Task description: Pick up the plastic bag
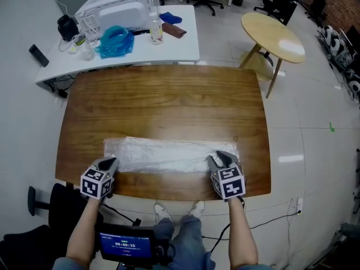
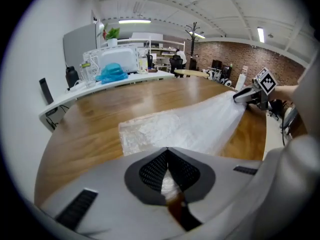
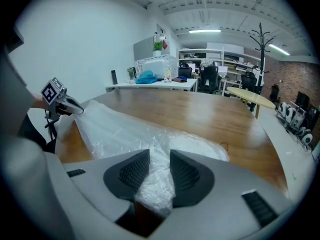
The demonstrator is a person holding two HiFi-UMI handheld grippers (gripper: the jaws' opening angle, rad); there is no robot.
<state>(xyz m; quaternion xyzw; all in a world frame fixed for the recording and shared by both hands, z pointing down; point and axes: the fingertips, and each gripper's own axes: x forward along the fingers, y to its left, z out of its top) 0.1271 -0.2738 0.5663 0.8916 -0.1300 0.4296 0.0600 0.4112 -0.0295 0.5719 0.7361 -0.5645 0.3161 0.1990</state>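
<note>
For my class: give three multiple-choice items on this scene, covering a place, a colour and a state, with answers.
1. Where is the plastic bag? A) across the wooden table's near side B) on the floor C) on a chair
2. Colour of the crumpled bag on the white desk? A) red B) blue C) green
3. The right gripper's jaws are: A) open and empty B) shut on bunched plastic C) holding a bottle
Answers: A, it spans that side; B, plainly blue; B, film is pinched between them.
</note>
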